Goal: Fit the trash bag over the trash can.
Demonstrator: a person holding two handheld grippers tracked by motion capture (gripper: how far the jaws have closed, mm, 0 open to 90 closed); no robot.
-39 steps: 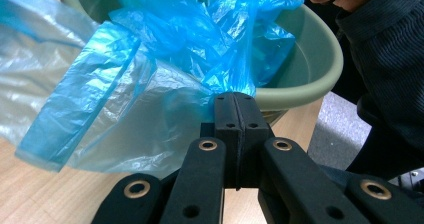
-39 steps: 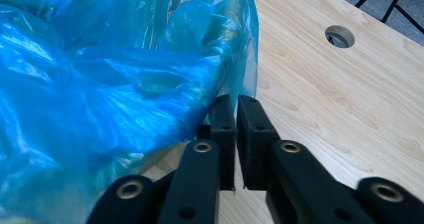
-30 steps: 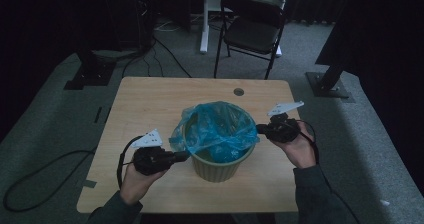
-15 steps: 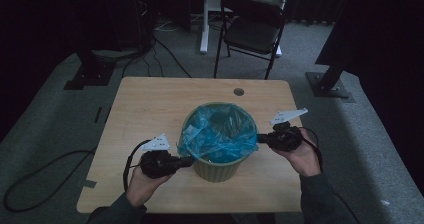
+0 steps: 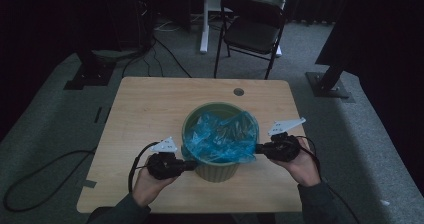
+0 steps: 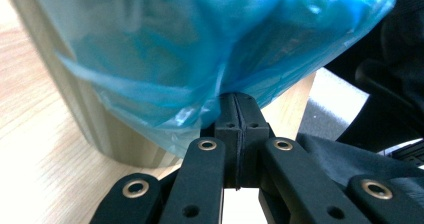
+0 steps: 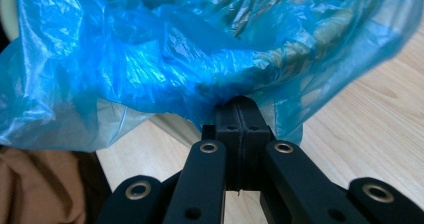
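I have the left gripper pinching the blue bin liner at the green bin's near side; right gripper pinches its opposite edge.

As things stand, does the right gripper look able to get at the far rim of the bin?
Probably not: the right gripper is shut on the blue bag at the near right side, and the far rim of the bin lies beyond the bag. It would have to let go first.
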